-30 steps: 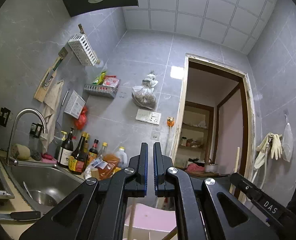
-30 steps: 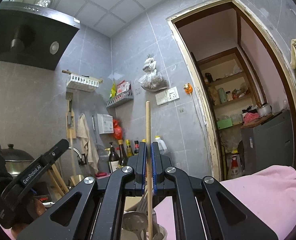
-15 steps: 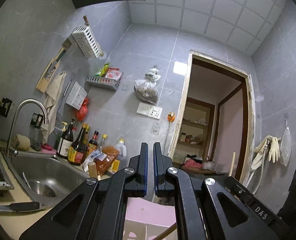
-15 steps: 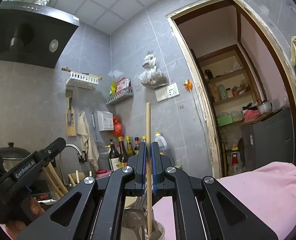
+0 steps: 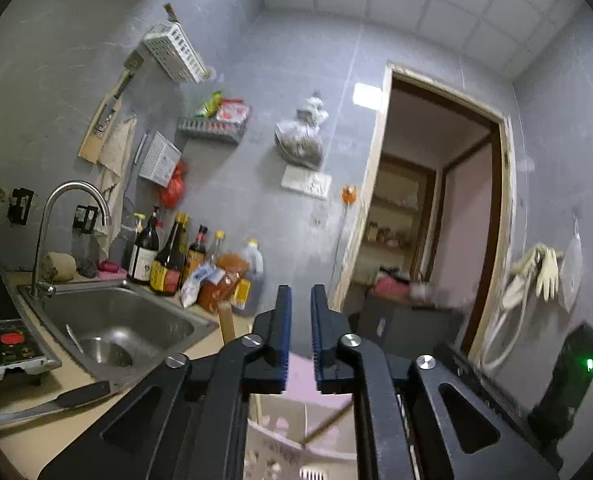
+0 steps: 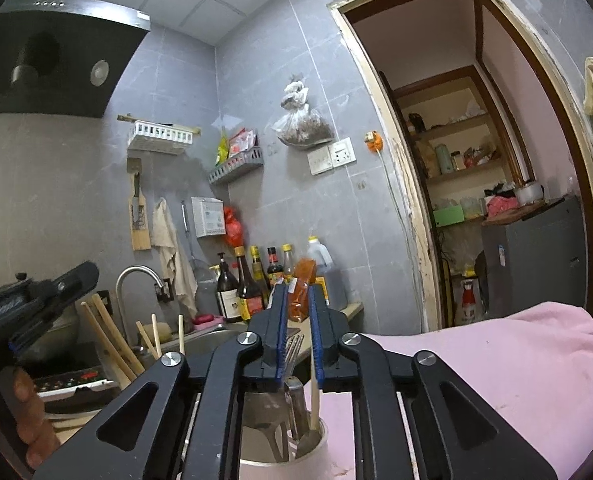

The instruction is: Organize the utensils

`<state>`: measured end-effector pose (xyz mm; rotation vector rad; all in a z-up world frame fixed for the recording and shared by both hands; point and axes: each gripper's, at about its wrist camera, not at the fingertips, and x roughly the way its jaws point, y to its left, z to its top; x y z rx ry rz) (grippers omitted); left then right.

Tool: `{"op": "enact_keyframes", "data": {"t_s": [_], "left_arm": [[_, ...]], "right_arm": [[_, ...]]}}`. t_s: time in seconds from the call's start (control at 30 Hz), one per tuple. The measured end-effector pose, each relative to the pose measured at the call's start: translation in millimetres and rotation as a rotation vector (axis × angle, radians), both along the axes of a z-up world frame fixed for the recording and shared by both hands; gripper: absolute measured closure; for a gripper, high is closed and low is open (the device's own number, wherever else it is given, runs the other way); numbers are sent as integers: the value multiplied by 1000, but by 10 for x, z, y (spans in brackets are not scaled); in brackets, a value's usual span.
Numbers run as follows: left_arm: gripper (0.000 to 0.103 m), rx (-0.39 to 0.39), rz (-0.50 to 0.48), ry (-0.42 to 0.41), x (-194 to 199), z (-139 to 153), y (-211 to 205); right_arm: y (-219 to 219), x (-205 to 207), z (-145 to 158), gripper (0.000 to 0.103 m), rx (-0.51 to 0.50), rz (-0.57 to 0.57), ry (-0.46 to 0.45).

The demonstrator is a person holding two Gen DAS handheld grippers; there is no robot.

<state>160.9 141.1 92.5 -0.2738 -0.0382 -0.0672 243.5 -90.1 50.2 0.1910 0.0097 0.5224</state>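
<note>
Right gripper (image 6: 297,322): jaws have just been opening. One second ago they pinched a long wooden chopstick upright; now they stand slightly spread with nothing pressed between the pads. The chopstick (image 6: 315,394) has dropped and leans inside the white utensil cup (image 6: 284,466) directly below the jaws, at 6 o'clock in the right wrist view, its top just inside the right-hand pad (contact with that pad cannot be ruled out). A metal fork (image 6: 292,354) and other metal utensils already stand in the same cup.

Left gripper (image 5: 298,334): jaws have also just been opening; a narrow gap, nothing between them. It points level at the wall, with the sink (image 5: 108,326) at 9 o'clock.

Judgement: one chopstick is now filed. More wooden chopsticks (image 6: 110,340) stand at 9 o'clock in the right wrist view, beside the left gripper, so sorting is likely unfinished.
</note>
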Motion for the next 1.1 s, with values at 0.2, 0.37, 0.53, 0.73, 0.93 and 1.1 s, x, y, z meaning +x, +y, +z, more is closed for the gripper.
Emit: {"op": "enact_keyframes", "data": {"t_s": [0.2, 0.37, 0.53, 0.73, 0.93, 1.1], "left_arm": [[79, 39, -23, 59, -113, -16, -195], [72, 65, -54, 114, -160, 16, -375], [62, 94, -105, 181, -183, 19, -582], [34, 123, -164, 223, -287, -15, -799], [1, 145, -218, 209, -553, -33, -919], [1, 226, -203, 223, -831, -67, -1081]], "right_arm": [[-96, -149, 109, 81, -52, -52, 23], [-256, -366, 231, 65, -91, -113, 51], [-474, -694, 329, 52, -108, -164, 42], [-687, -1066, 421, 28, -121, -217, 30], [-915, -1432, 449, 6, -142, -298, 48], [-1102, -1759, 420, 0, -148, -369, 59]]}}
